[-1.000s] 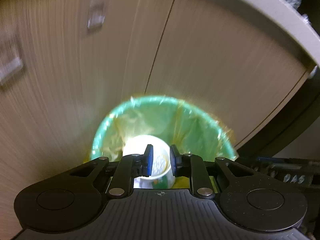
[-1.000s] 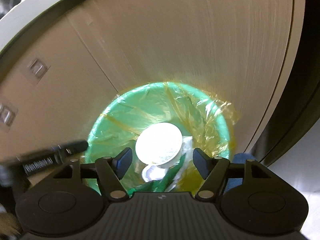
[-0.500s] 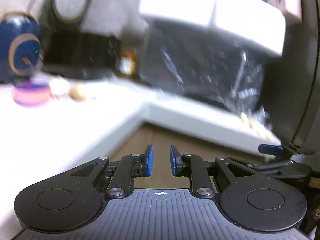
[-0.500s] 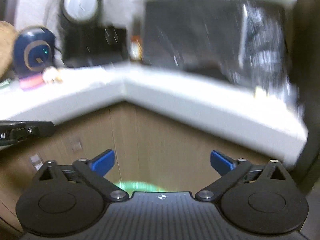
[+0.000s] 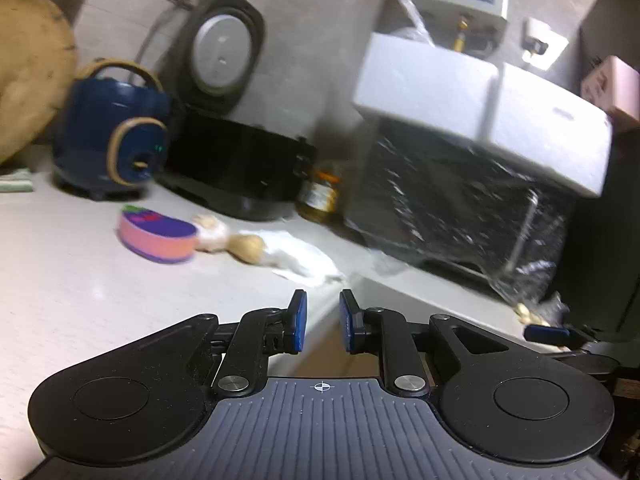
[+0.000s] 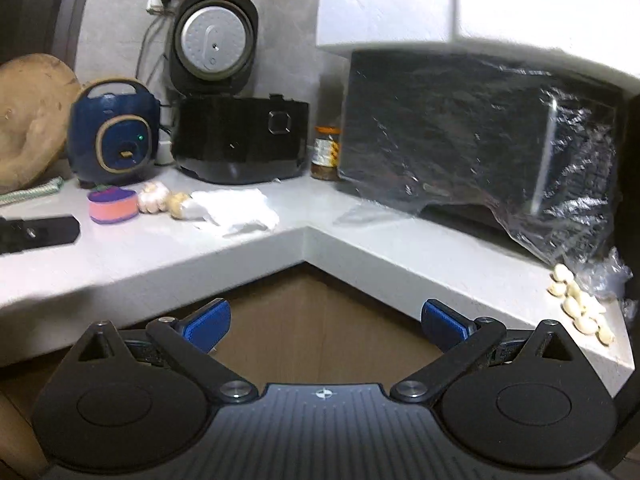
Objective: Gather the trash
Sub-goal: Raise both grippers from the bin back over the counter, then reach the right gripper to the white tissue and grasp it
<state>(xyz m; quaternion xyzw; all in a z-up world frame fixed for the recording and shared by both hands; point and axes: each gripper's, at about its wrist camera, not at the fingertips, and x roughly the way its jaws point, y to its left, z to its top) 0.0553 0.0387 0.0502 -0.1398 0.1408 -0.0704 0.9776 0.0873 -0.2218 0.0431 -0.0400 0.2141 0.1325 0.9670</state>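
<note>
Both grippers are sitting up at counter height right now, pointing at the inside corner of the white countertop (image 6: 360, 248), and neither one is carrying anything.

The left gripper (image 5: 322, 322) is showing its blue pads only a narrow gap apart, with nothing pinched between them, just the counter edge and brown cabinet front showing through the slot. The right gripper (image 6: 326, 322) is standing spread wide, empty too, jaws framing the cabinet below the corner. My guess is it's staying wide because the next thing to grab is soft and bulky.

That thing is looking like the crumpled white tissue (image 6: 236, 210), lying on the left run of the counter, just near side of the black cooker (image 6: 240, 140) and touching what seem to be garlic bulbs (image 6: 154, 198). A pink and purple tub (image 6: 112, 204) is sitting right beside those on the left. Hard to say if the tub counts as trash.

Over on the far right, loose garlic cloves (image 6: 580, 308) are lying near the counter edge, by the plastic wrap hanging off the black oven (image 6: 460, 136). Those might be food, not rubbish.

No bin is showing in either view, so I can't say where it is from here.

The tissue is thin and floppy, so pinching a raised fold is probably working better than going flat.
</note>
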